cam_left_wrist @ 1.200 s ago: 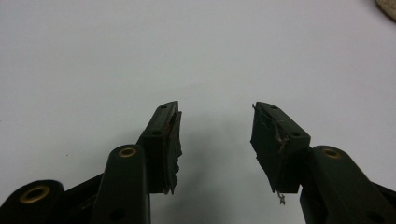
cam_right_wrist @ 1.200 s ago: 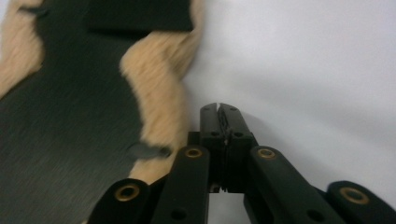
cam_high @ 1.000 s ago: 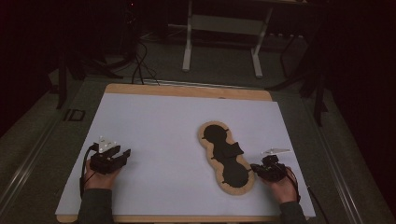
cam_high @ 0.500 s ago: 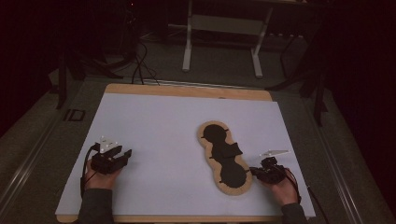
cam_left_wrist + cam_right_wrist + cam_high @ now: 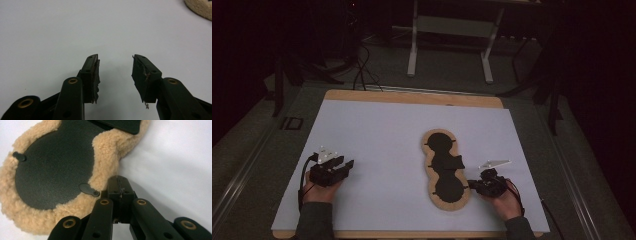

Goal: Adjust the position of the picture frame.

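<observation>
My right gripper point(image 5: 119, 185), jaws shut and empty, sits at the near lobe's fleece rim of the sheepskin pad point(image 5: 447, 167); long axis runs away from me.

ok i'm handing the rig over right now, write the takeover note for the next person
Left gripper: open, empty, over bare white table, well left of the fleece pad.
Right gripper: shut, tips at the tan fleece rim of the pad, beside a small black tab; a pinch on the rim can't be confirmed.
Pad lies flat, black side up, right of centre.
Done: nothing visible yet.
Left: grip the near edge and handle the pad.
</observation>
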A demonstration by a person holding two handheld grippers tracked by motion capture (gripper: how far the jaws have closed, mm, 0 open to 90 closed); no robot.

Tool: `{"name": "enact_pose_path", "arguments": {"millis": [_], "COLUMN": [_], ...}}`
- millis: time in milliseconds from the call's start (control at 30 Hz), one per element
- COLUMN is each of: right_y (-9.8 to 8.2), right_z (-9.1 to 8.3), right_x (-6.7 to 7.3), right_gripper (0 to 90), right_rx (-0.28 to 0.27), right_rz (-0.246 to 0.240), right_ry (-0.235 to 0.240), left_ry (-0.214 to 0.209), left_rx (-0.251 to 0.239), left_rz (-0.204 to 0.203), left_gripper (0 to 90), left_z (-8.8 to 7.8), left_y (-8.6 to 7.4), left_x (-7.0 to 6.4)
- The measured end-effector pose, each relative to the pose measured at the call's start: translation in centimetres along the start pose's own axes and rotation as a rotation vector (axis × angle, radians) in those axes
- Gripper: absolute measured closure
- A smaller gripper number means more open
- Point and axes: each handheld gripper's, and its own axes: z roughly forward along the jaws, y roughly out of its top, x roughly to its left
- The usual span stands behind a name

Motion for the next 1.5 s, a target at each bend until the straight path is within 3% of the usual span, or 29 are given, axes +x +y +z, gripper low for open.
{"name": "enact_pose_path", "arguments": {"millis": [100, 167, 333, 633, 700, 767, 1000, 1267, 1367, 1500], "right_y": [0.2, 0.8, 1.5, 2.6, 2.8, 2.6, 2.5, 3.3, 3.9, 4.4], "right_z": [0.3, 0.6, 1.3, 2.5, 2.7, 2.9, 2.8, 3.9, 4.8, 5.6], "right_x": [0.5, 1.3, 2.6, 3.7, 3.9, 3.8, 4.2, 5.8, 7.0, 8.0], "right_gripper": [90.0, 90.0, 90.0, 90.0, 90.0, 90.0, 90.0, 90.0, 90.0, 90.0], "right_rx": [-0.003, -0.008, -0.015, -0.012, 0.002, 0.051, 0.069, 0.060, 0.049, 0.031], "right_rz": [-0.017, -0.061, -0.107, -0.120, -0.134, -0.149, -0.176, -0.217, -0.247, -0.258], "right_ry": [-0.003, -0.013, -0.020, -0.025, -0.029, -0.036, -0.032, 0.022, 0.046, 0.072], "left_ry": [-0.006, -0.018, -0.027, -0.042, -0.044, -0.048, -0.055, -0.061, -0.071, -0.132], "left_rx": [0.002, 0.007, 0.007, 0.008, 0.006, 0.003, 0.002, 0.002, 0.000, -0.032], "left_rz": [0.004, 0.007, 0.013, 0.028, 0.027, 0.024, 0.023, 0.030, 0.032, -0.008], "left_gripper": [57.6, 60.0, 60.3, 60.4, 60.4, 60.4, 60.6, 60.7, 61.2, 62.8], "left_z": [0.0, 0.1, 0.1, 0.2, 0.1, 0.1, 0.1, 0.1, 0.0, -0.4], "left_y": [0.0, 0.0, 0.0, 0.1, 0.1, 0.1, 0.1, 0.1, 0.1, 0.3], "left_x": [0.0, -0.1, -0.1, -0.4, -0.4, -0.3, -0.3, -0.4, -0.5, -0.7]}}
